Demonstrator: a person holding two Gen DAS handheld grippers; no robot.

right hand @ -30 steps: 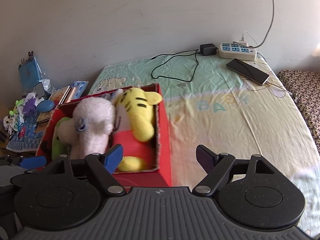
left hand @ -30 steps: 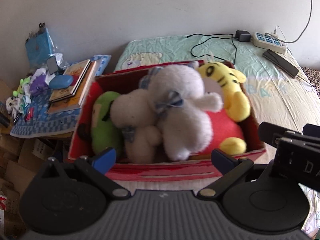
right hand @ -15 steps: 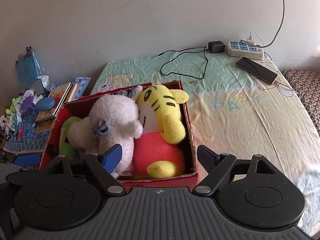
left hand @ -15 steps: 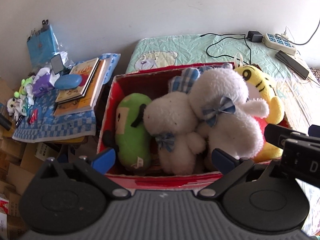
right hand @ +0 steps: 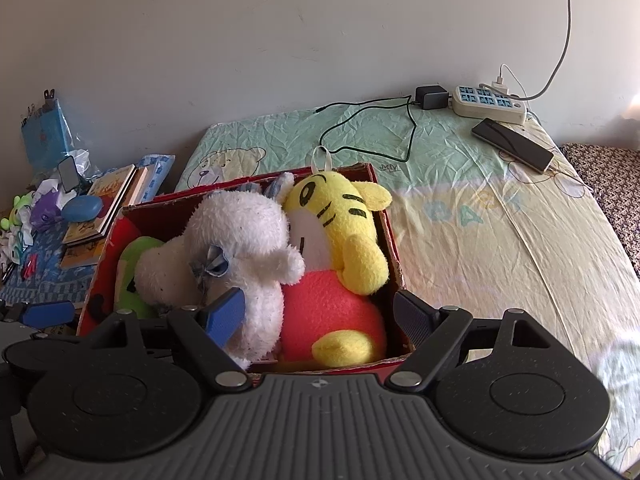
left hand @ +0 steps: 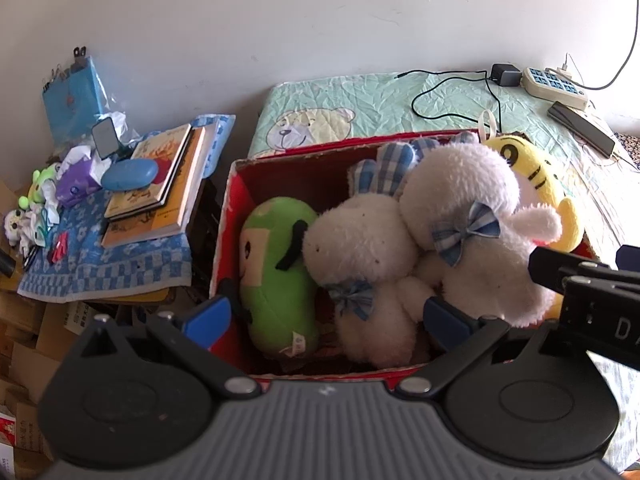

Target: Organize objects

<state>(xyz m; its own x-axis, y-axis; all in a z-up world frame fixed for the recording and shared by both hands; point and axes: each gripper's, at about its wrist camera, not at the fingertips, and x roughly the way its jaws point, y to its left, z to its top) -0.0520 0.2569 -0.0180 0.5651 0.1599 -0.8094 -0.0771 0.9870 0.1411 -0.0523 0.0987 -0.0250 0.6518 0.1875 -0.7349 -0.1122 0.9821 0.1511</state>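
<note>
Both my tools hang over the red box (left hand: 224, 240) on the bed (right hand: 500, 240), and neither holds anything. My left gripper (left hand: 328, 316) has its fingers spread wide, and so has my right gripper (right hand: 320, 312).

The box is packed: the green plush (left hand: 276, 264) lies along the left wall, two white plush animals with blue checked bows sit in the middle, and the yellow tiger plush (right hand: 336, 216) leans against the right wall. As I read it, the step in hand is choosing one toy to grip, or settling the load so it sits lower in the box.

To do it well I would take one toy at a time and close on a firm, rounded part such as a body or head, not a bow or an ear, which would stretch or slip. These toys are soft, so I would squeeze deep enough to hold the stuffing, and lift straight up so the neighbours do not drag out.

The smaller white plush (left hand: 360, 248) sits between my left fingers' line of reach, just ahead of them. The bigger white plush (right hand: 240, 232) is at my right gripper's left finger; whether it touches, I cannot tell.
</note>
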